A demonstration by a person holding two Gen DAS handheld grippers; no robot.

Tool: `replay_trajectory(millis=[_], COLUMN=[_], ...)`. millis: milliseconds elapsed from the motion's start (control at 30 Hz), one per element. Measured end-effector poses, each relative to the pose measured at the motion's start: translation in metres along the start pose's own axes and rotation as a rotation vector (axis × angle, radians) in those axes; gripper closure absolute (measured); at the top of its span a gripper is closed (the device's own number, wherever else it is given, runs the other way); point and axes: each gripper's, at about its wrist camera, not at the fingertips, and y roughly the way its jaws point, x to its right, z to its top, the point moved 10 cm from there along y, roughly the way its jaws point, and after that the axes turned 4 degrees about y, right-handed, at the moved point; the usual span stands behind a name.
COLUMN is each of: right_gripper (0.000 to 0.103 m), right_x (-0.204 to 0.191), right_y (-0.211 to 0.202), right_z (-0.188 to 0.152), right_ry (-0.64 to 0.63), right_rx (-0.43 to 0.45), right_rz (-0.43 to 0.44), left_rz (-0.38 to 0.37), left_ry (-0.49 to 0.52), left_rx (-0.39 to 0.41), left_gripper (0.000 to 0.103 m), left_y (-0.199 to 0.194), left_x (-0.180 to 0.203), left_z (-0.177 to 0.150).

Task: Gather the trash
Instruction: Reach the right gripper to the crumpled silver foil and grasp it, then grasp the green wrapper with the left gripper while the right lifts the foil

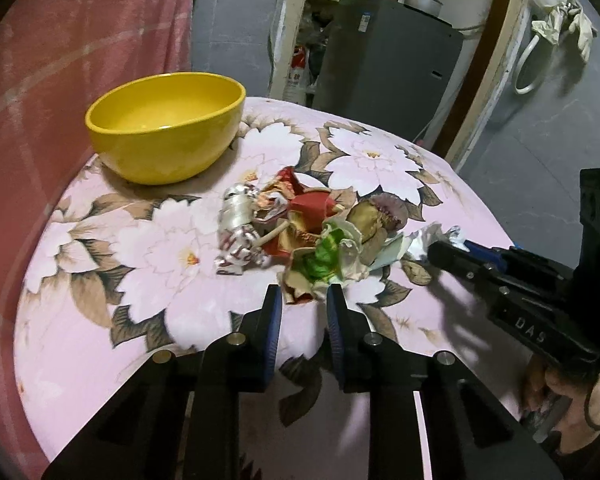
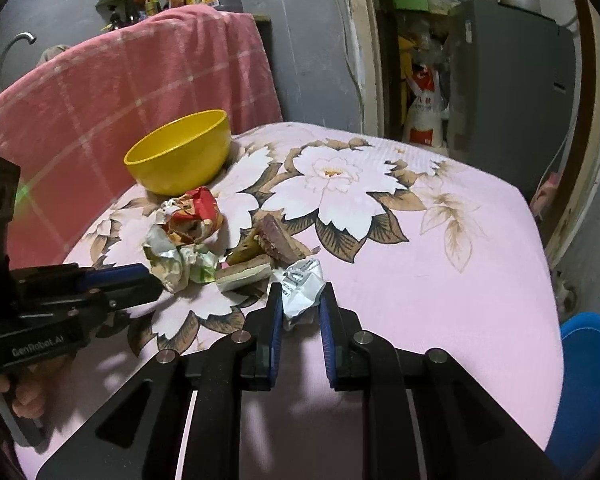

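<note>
A heap of crumpled wrappers (image 1: 300, 232) lies on the pink flowered tablecloth (image 1: 100, 280); it also shows in the right wrist view (image 2: 192, 232). A yellow bowl (image 1: 166, 126) stands behind it, empty as far as I see, also seen from the right (image 2: 180, 152). My left gripper (image 1: 304, 296) is open, its fingertips on either side of a green and white wrapper (image 1: 328, 256). My right gripper (image 2: 300, 292) is open around a white crumpled wrapper (image 2: 300, 284); it also shows in the left wrist view (image 1: 440, 250).
A pink checked blanket (image 2: 120, 92) hangs behind the table at the left. A grey fridge (image 2: 508, 72) and a doorway stand beyond the far edge. A blue bucket (image 2: 588, 392) stands on the floor off the table's right side.
</note>
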Motion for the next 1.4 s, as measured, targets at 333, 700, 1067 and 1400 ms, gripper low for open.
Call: replay_trajectory(millis=[333,700,1067,1400], right_gripper=[0.089,0.089,0.089,0.089], right_x=[0.004,0.025,0.027,0.026], right_y=[-0.004,-0.016,-0.015,-0.022], right_z=[-0.001,-0.001,-0.003,-0.002], right_ry=[0.021,0.053,0.066,0.066], right_rx=[0.014,0.038,0.027,0.071], right_rz=[0.006,-0.028,-0.022,-0.028], left_rz=[-0.013,0.0,0.022,0.002], left_ry=[0.022,0.069,0.003,-0.016], left_rx=[0.037,0.039,0.022,0.03], left_gripper=[0.084,0.084,0.084,0.103], left_y=[-0.006,0.009,0.019,0.013], left_x=[0.005,0.026,0.016,0.018], left_z=[0.004,0.017,0.024,0.015])
